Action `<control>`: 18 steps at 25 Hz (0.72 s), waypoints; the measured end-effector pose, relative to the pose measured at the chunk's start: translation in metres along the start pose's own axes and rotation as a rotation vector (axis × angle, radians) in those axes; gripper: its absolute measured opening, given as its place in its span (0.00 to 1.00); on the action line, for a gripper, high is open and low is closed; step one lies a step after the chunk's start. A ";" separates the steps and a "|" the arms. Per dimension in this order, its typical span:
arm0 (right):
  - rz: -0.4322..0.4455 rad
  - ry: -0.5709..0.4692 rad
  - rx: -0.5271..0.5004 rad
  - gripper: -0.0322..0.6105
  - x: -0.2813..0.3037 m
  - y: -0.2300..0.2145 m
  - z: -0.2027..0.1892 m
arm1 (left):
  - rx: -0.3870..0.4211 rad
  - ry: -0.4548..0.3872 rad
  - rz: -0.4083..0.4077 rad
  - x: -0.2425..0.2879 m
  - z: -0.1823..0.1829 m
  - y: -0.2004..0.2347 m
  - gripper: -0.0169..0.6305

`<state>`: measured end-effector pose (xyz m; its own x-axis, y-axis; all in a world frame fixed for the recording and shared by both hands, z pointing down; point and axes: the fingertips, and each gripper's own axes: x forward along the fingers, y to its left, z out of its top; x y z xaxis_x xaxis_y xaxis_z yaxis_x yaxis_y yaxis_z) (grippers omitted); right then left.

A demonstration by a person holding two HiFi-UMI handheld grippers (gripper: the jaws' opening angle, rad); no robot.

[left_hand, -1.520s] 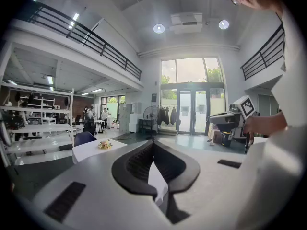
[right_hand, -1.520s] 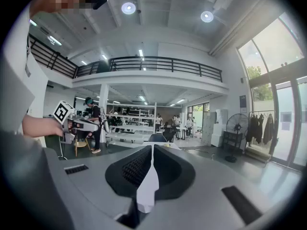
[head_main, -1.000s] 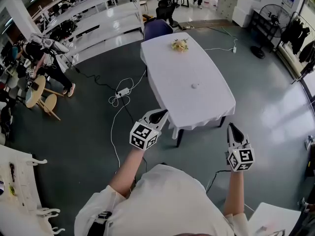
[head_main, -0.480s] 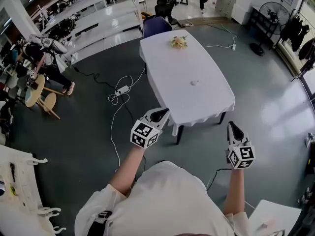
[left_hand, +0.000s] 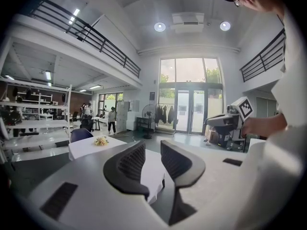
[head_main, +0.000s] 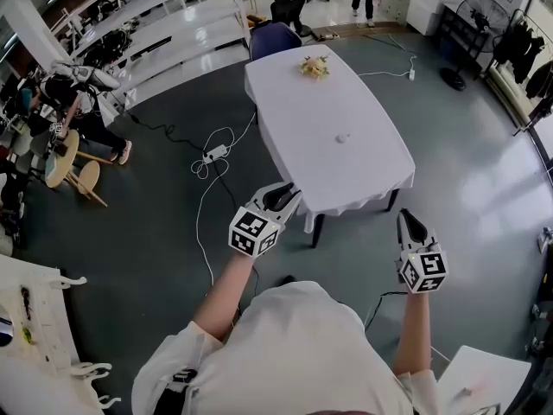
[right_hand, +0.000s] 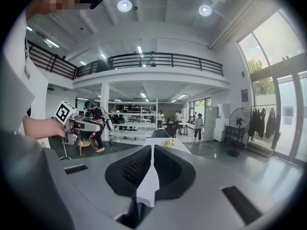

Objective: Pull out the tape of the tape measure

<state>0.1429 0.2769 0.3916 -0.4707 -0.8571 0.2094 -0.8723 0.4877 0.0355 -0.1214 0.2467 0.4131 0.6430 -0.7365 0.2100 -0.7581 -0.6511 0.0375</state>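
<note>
Well, L gripper (left_hand: 152, 152) jaws part-open, just been opening, nothing btwn; R gripper (right_hand: 151, 150) jaws pressed together, empty. Both held short of table (head_main: 363, 180), near its edge. Tape measure, prob the small pale blob (head_main: 343, 137) mid-table, well apart from both. Risk: case skids on table if not pinned while tape's pulled.

Premises: open workshop hall. Evidence: metal shelving racks (head_main: 173, 20), railed mezzanine (right_hand: 148, 60), grey floor (head_main: 147, 232) with trailing cables (head_main: 207, 164).
</note>
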 end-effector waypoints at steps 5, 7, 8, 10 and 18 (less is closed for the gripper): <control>-0.006 0.001 0.010 0.11 0.000 0.002 -0.002 | -0.007 -0.005 0.000 -0.003 -0.002 0.004 0.29; -0.005 0.000 0.018 0.11 0.000 0.002 -0.004 | -0.010 -0.005 -0.004 -0.002 -0.003 0.004 0.33; -0.004 0.001 0.019 0.11 0.000 0.002 -0.005 | -0.012 -0.005 -0.006 -0.002 -0.004 0.004 0.34; -0.001 0.006 0.019 0.11 0.001 0.004 -0.005 | -0.016 -0.005 -0.010 -0.002 -0.004 0.004 0.37; -0.005 0.023 0.028 0.11 0.007 0.007 -0.012 | -0.026 0.012 -0.021 0.002 -0.010 0.010 0.47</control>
<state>0.1349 0.2762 0.4054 -0.4632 -0.8554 0.2320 -0.8783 0.4780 0.0090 -0.1291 0.2407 0.4238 0.6579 -0.7201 0.2205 -0.7468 -0.6616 0.0676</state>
